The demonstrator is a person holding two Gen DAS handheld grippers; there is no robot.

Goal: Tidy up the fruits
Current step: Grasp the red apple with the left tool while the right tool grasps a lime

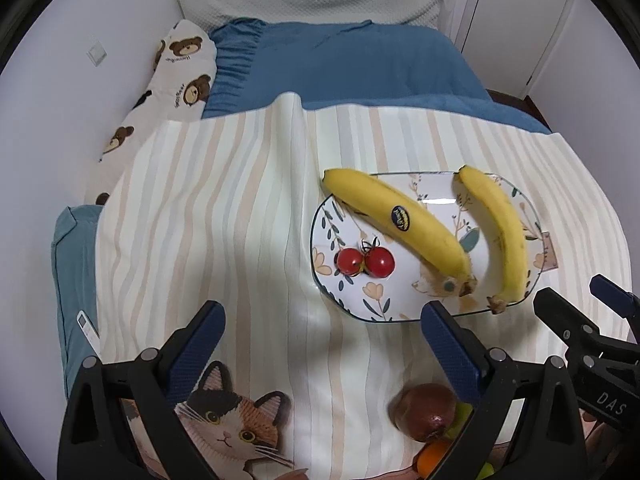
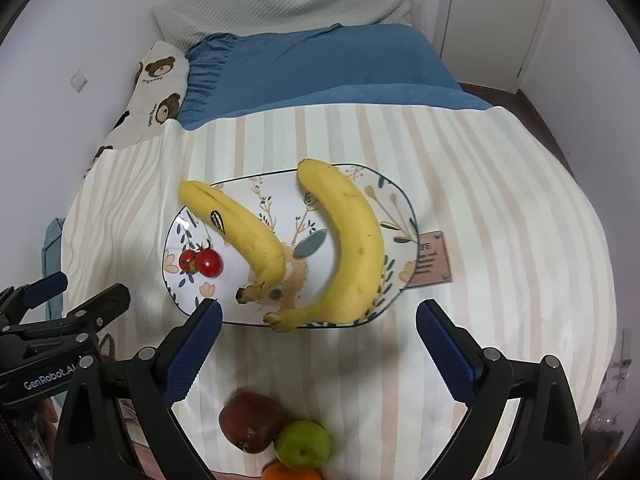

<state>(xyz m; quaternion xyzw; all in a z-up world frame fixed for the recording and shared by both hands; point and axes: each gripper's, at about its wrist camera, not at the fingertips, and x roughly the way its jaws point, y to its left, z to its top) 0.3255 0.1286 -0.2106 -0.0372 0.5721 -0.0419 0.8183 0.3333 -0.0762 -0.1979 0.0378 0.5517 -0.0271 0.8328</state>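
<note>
A floral oval plate lies on the striped cloth. On it rest a stickered banana, a second banana and two cherry tomatoes. Near the cloth's front edge lie a dark red apple, a green apple and an orange. My left gripper hovers open left of the plate's near rim, nothing between its fingers. My right gripper stands open above the plate's near rim, by the second banana's stem, touching nothing.
A blue quilt and a bear-print pillow lie beyond the cloth. A teal cushion with a white remote sits at the left. A cat picture marks the cloth's near left. A brown label sits right of the plate.
</note>
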